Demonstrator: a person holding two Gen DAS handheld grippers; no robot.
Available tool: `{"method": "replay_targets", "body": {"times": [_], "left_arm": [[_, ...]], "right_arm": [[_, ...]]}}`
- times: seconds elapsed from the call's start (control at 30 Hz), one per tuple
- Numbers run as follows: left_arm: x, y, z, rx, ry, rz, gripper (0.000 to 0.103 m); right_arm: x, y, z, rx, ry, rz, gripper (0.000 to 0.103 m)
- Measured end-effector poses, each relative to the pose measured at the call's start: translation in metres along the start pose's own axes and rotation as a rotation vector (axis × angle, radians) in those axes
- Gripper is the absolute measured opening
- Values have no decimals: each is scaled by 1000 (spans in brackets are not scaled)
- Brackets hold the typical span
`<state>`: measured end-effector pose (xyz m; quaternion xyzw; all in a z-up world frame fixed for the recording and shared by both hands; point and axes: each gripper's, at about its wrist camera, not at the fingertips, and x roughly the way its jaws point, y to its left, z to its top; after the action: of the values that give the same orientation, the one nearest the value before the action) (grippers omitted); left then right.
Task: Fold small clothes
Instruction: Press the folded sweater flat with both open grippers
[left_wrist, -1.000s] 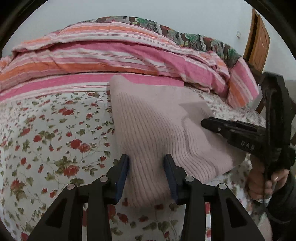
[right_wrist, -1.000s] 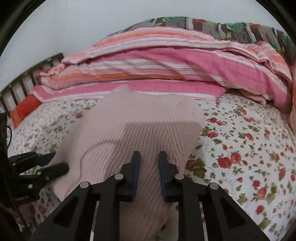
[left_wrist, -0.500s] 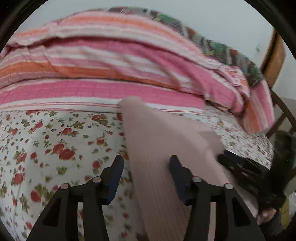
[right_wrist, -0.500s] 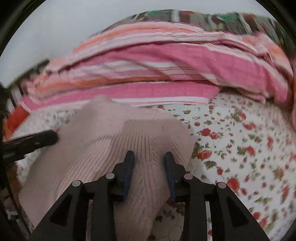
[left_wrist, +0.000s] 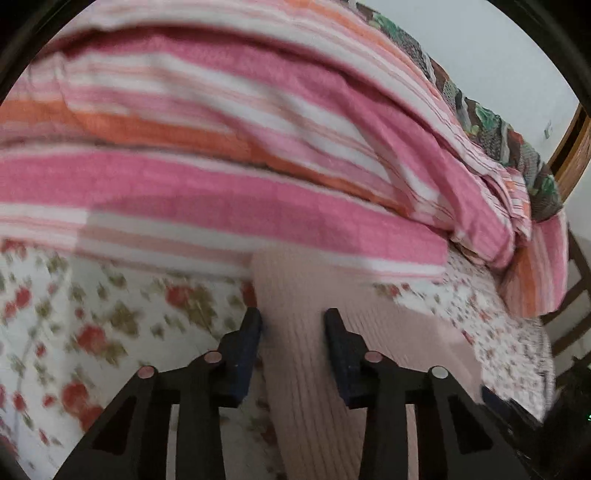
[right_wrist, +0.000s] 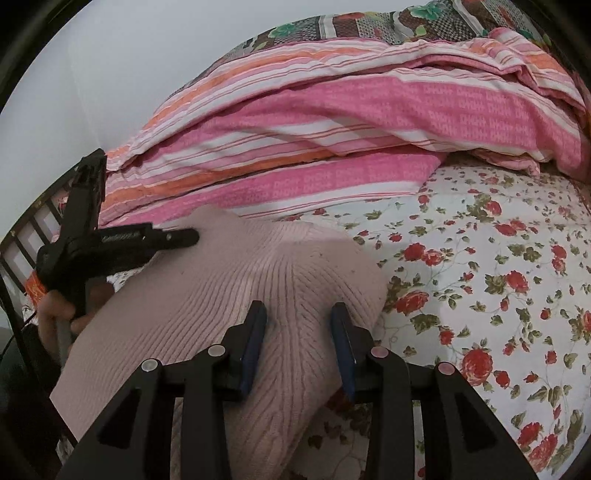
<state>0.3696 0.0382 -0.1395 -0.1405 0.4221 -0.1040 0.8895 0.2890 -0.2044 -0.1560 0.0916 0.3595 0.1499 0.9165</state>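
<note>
Counted one pink ribbed knit garment (right_wrist: 229, 295) on one floral bedsheet (right_wrist: 498, 258). Noted one pink-and-orange striped quilt (right_wrist: 332, 122) bunched behind, one patchwork-print blanket (right_wrist: 351, 26) beyond. Tallied two grippers: left gripper (left_wrist: 293, 325), right gripper (right_wrist: 298, 317). Saw one hand (right_wrist: 55, 314), partly hidden. Logged one dark slatted bed rail (right_wrist: 26, 240).

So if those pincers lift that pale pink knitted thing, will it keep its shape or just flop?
The pink knit garment would probably flop: it drapes in soft bulges over the floral bedsheet. Its ribbed knit probably grips rather than slips. It looks light.
</note>
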Motion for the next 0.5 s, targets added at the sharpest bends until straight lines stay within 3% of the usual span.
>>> {"method": "replay_targets", "body": {"times": [0.07,0.17,0.4,0.5], "left_arm": [[-7,-9,2,42,-43,59,23],[-18,-25,3,107,-84,129,22],[-44,-49,-28,243,-46,44,22],[-54,-54,-52,294,-20,23,22]], "right_arm": [[0,0,-1,1,0,1,35],[-1,0,-1,4,-4,4,35],[-11,-2,1,16,-42,13,36],[-27,-9,9,76,-85,-25,36]]}}
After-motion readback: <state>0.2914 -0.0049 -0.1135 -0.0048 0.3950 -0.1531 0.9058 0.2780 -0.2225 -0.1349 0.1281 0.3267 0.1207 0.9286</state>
